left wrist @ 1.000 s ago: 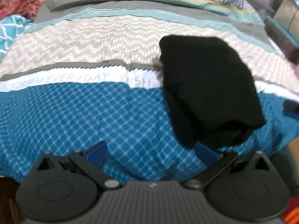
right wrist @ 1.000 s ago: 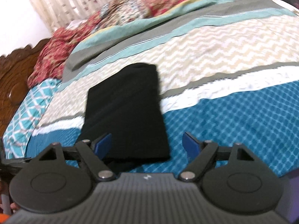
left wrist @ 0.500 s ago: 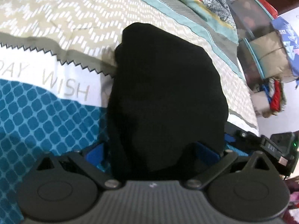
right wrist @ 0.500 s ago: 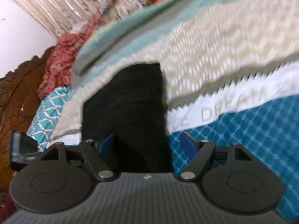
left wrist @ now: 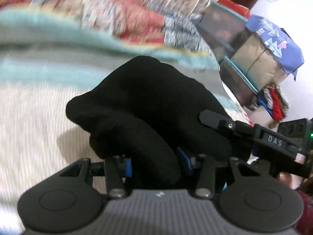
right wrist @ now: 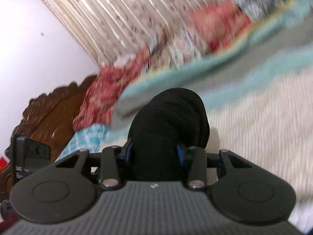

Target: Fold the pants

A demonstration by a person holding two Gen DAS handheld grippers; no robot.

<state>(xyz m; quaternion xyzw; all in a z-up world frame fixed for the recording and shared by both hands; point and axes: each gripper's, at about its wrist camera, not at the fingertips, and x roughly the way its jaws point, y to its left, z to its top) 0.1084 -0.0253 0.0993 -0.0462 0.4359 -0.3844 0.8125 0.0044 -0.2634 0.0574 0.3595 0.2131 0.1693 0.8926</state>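
Left gripper point(left wrist: 157, 163): jaws closing, at a medium gap, with the folded black fabric pants point(left wrist: 148, 105) bunched between the blue pads and pressed by them. Right gripper point(right wrist: 154, 153): jaws closing likewise, blue pads bearing on both sides of the same bundle point(right wrist: 170, 121). The pants are raised off the striped patterned bedspread point(left wrist: 29, 107), casting a shadow on it. The carved brown wooden headboard point(right wrist: 50, 109) stands at left in the right wrist view.

pants point(left wrist: 156, 105): blk | bedspread point(left wrist: 29, 101): teal/grey stripes, beige zigzag | tongs pads point(right wrist: 180, 153): blue
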